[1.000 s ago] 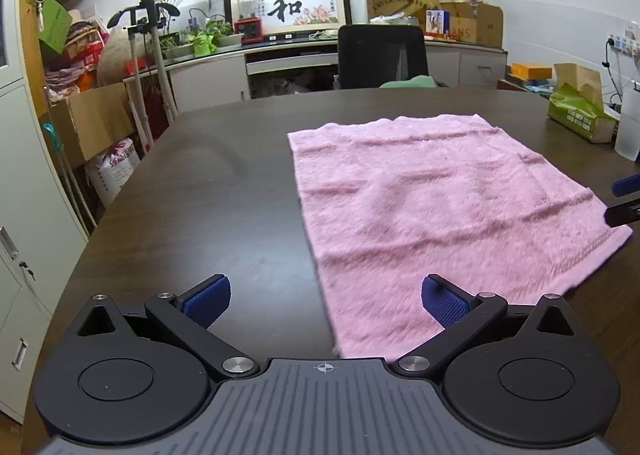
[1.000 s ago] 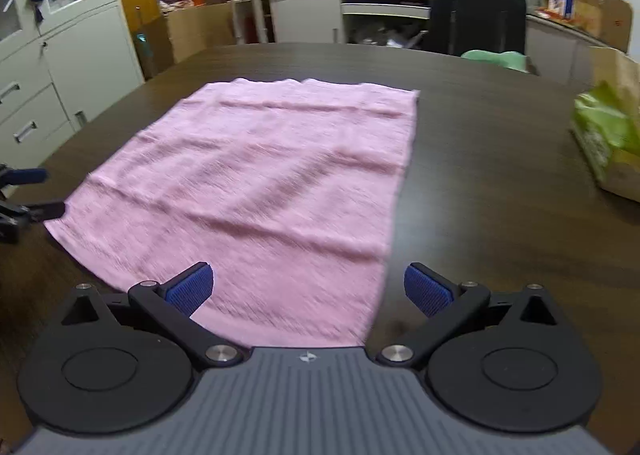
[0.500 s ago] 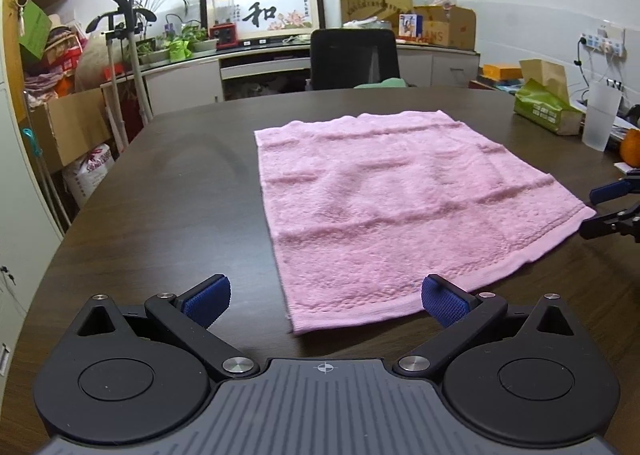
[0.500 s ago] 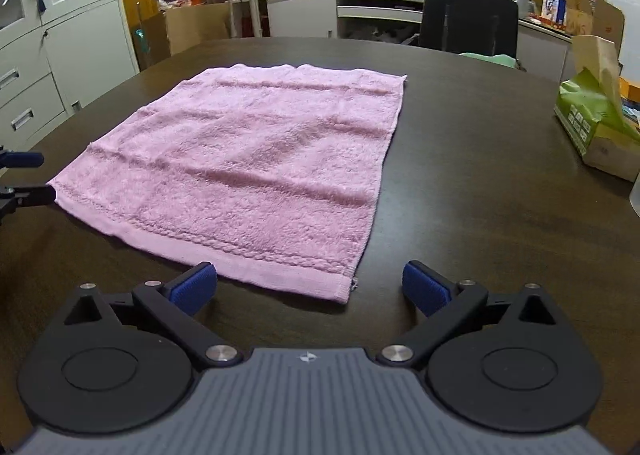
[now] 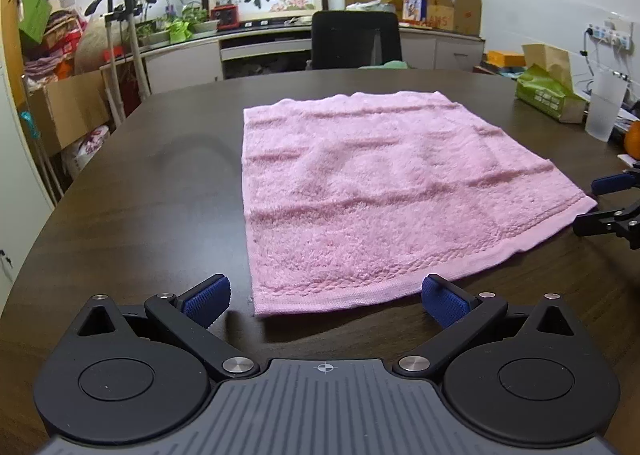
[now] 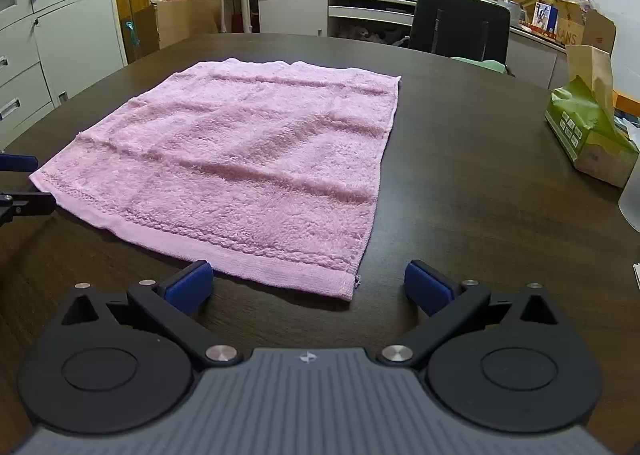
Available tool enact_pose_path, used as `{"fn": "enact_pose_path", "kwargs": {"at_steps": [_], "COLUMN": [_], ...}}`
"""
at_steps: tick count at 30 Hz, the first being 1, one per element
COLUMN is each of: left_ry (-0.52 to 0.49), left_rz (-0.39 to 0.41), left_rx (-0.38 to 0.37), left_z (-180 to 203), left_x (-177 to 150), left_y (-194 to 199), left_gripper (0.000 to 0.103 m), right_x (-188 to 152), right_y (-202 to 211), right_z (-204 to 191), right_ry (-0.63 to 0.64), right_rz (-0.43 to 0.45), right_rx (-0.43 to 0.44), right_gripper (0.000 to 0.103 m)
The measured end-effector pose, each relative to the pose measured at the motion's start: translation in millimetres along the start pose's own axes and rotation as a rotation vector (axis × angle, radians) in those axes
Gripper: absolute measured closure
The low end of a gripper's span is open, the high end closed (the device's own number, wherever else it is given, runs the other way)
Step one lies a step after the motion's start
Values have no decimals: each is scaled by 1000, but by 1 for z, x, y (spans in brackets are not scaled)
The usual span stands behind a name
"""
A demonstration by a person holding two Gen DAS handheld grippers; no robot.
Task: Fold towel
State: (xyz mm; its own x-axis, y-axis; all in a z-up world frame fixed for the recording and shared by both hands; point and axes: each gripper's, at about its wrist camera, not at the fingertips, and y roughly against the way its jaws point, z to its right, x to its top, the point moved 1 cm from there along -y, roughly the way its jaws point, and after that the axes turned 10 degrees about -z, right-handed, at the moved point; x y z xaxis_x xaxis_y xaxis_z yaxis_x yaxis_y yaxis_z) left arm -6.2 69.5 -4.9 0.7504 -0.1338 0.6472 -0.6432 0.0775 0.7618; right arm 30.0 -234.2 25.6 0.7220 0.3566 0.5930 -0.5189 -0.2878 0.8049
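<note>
The pink towel [image 5: 372, 199] is lying flat and unfolded on the dark table [image 5: 160, 191], looking soft, light and limp, best pinched at its two near corners, where the left gripper [image 5: 325, 297] and right gripper [image 6: 308, 281] are hovering wide open, with bare tabletop offering room all around.

The left gripper [image 5: 325, 301] and the right gripper [image 6: 309, 282] look alike: matte black linkage arms on round black hubs, silver pivot screws, ribbed blue fingertip pads [image 5: 206, 296], and a grey ridged body bearing a small white crosshair mark.
</note>
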Motion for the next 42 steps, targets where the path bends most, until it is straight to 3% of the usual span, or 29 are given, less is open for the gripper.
{"fn": "enact_pose_path", "kwargs": {"at_steps": [1,31,39,42], "left_ry": [7,83,78,77], "left_rz": [-6,-16,-18,-18], "left_rx": [5,55,54,53], "left_z": [0,2,1,0], "left_x": [0,3,2,1], "left_y": [-1,-3,-3,-3], "left_gripper": [0,0,0,0], "right_x": [0,-6,-8,-10], "right_y": [0,2,4,7], "right_z": [0,-4,-6,-6], "right_ry": [-1,-15,-9,-9], "right_rz": [0,36,52,70], "right_rx": [-1,-14,-7,-6], "right_gripper": [0,1,9,22]}}
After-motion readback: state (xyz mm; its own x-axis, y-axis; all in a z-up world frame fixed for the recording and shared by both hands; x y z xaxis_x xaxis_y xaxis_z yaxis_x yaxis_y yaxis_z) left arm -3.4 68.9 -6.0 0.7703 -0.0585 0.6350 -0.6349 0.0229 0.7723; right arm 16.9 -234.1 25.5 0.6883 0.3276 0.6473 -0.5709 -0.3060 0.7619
